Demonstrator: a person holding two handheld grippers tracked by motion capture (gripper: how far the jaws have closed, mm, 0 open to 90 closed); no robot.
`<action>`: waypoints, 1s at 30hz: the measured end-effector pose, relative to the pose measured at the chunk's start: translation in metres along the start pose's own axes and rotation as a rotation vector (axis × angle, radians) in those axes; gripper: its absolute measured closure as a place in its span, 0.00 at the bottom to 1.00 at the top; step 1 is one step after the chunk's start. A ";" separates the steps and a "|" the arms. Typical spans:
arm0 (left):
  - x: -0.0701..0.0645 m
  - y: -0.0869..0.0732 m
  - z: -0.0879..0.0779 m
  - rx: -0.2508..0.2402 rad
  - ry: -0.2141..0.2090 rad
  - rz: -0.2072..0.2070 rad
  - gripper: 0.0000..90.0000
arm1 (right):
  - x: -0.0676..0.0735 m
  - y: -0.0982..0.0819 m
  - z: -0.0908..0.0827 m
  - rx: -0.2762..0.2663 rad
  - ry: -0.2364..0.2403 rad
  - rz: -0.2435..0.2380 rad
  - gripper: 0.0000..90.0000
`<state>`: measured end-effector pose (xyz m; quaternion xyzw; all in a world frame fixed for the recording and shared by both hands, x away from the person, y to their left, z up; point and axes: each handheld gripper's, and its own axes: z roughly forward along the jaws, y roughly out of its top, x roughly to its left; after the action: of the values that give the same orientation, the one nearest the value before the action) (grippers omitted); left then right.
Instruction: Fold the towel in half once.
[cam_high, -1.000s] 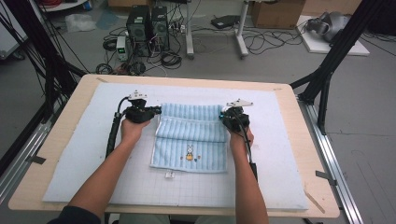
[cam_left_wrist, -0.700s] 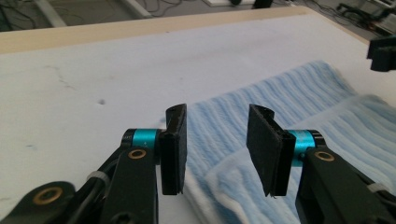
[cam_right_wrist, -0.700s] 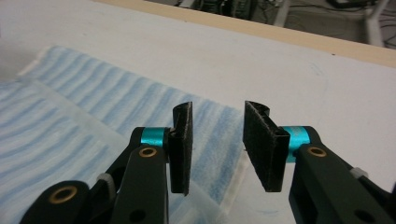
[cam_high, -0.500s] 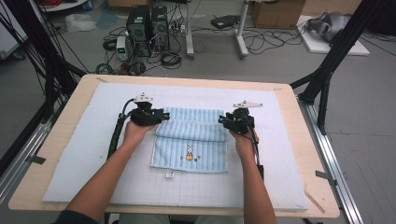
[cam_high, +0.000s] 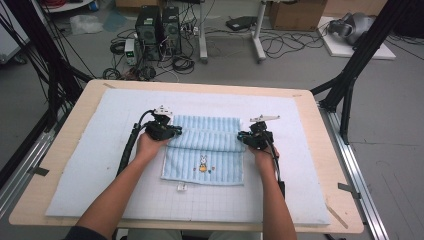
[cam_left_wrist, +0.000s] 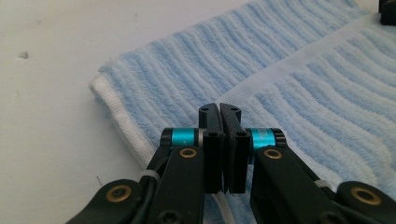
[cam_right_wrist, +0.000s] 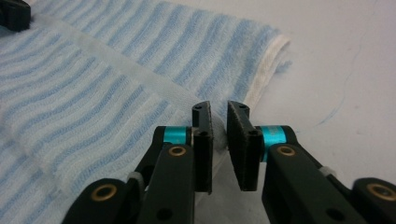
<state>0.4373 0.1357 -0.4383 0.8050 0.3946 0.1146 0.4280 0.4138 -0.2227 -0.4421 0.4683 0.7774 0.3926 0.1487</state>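
Blue-and-white striped terry makes up the towel (cam_high: 205, 152) we are working on, lying flat in the middle of the pale padded mat (cam_high: 90, 165) that covers the wooden table (cam_high: 60, 150). Its far edge is folded back toward us into a band across the top, and a small rabbit figure (cam_high: 203, 163) is stitched on the flat part nearer us.

Our left gripper (cam_high: 170, 131) sits at the left end of that folded band. In the left gripper view its jaws have just been closing and now stand pressed together, the towel (cam_left_wrist: 289, 84) lying right at and under the tips; whether they pinch a layer of it we cannot tell.

Our right gripper (cam_high: 246, 137) sits at the right end of the band. In the right gripper view its jaws (cam_right_wrist: 219, 135) have just been closing too, and a narrow gap remains with a fold of the towel (cam_right_wrist: 93, 93) caught between the pads, near the white hem.

Both hands rest low on the mat, one on either side of the towel
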 end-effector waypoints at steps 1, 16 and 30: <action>-0.001 0.000 -0.002 -0.013 -0.007 -0.007 0.98 | 0.001 0.001 -0.001 -0.001 -0.007 -0.015 0.92; -0.014 -0.012 -0.042 -0.158 -0.076 -0.005 0.97 | 0.018 0.003 -0.030 -0.061 0.013 -0.059 0.91; -0.033 -0.040 -0.073 -0.212 -0.158 0.033 0.97 | 0.039 -0.027 -0.064 -0.134 0.066 -0.084 0.91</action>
<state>0.3558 0.1681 -0.4205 0.7682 0.3318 0.0989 0.5385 0.3386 -0.2273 -0.4155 0.4112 0.7728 0.4524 0.1701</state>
